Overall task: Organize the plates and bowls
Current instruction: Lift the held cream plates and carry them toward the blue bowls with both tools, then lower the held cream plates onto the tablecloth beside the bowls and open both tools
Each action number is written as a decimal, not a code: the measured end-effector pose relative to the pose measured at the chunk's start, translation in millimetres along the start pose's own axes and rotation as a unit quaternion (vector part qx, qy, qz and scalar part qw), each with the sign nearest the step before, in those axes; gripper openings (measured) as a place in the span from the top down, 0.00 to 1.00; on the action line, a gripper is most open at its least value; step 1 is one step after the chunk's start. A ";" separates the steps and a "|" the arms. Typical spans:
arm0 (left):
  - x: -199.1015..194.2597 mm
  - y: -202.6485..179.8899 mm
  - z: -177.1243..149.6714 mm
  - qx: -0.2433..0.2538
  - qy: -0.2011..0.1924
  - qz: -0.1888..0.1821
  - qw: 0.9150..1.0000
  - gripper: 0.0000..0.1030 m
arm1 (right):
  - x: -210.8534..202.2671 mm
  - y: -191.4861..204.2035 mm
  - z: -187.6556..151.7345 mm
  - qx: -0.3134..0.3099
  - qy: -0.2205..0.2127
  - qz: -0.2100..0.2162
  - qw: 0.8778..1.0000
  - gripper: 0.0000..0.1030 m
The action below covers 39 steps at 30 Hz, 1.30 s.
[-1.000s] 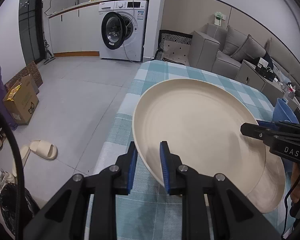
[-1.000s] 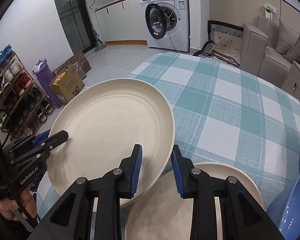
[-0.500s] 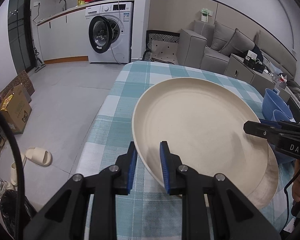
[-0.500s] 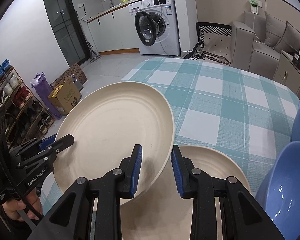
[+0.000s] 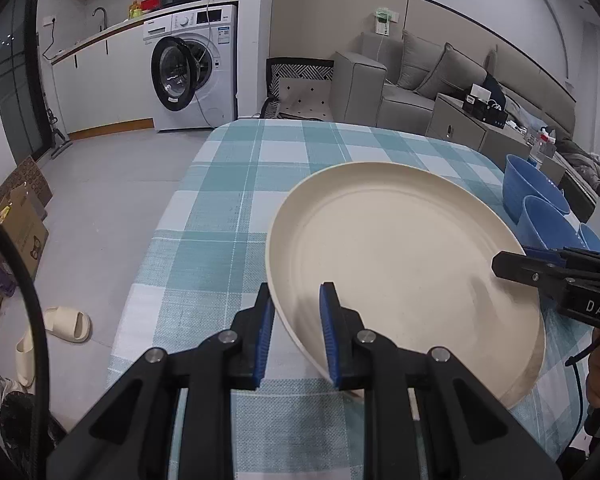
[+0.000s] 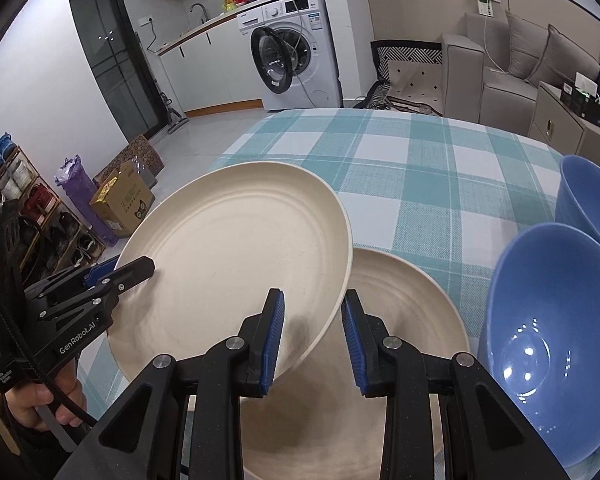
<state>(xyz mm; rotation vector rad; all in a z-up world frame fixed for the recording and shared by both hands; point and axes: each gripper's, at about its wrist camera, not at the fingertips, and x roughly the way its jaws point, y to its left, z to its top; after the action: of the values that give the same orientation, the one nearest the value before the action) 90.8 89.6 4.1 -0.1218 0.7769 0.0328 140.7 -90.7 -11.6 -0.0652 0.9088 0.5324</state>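
A large cream plate (image 5: 400, 256) (image 6: 236, 264) is held above the checked table by both grippers on opposite rims. My left gripper (image 5: 296, 330) is shut on its near left rim; it also shows in the right wrist view (image 6: 140, 270). My right gripper (image 6: 313, 334) straddles the plate's right rim with its jaws a little apart around the edge; it also shows in the left wrist view (image 5: 512, 266). A second cream plate (image 6: 400, 320) lies on the table, partly under the held one. Blue bowls (image 6: 548, 332) (image 5: 540, 216) stand at the right.
The table (image 5: 240, 200) has a teal checked cloth, with its left edge dropping to the floor. A slipper (image 5: 66, 324), cardboard box (image 6: 122, 204) and shoe rack (image 6: 24, 208) are on the left floor. A washing machine (image 5: 196, 68) and sofa (image 5: 412, 80) stand beyond.
Both grippers have carried the held plate to the right, over the second plate and nearer the blue bowls. The grips on the rim are unchanged.
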 end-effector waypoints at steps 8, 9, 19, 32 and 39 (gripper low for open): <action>6.4 -14.6 -4.6 0.015 0.005 -0.004 1.000 0.80 | -9.3 -12.1 -14.1 0.009 -0.004 -0.010 1.000 0.70; 7.4 -16.5 -5.3 0.016 0.006 -0.006 1.000 0.80 | -10.7 -13.8 -15.9 0.011 -0.004 -0.011 1.000 0.70; 12.6 -31.0 -9.8 0.034 0.006 -0.013 0.999 0.79 | -19.9 -22.9 -36.9 0.019 -0.011 -0.023 1.000 0.70; 19.1 -50.4 -17.8 0.058 0.000 -0.017 0.998 0.79 | -23.7 -32.0 -51.7 0.010 -0.016 -0.060 0.998 0.70; 21.0 -55.9 -21.0 0.069 -0.002 -0.013 0.998 0.79 | -23.4 -32.3 -58.6 0.002 -0.018 -0.072 0.997 0.70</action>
<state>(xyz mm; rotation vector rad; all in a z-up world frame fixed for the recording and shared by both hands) 95.4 31.2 -20.0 -0.0014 0.7719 -0.0446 101.2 -144.4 -35.6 -0.1177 0.8634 0.3960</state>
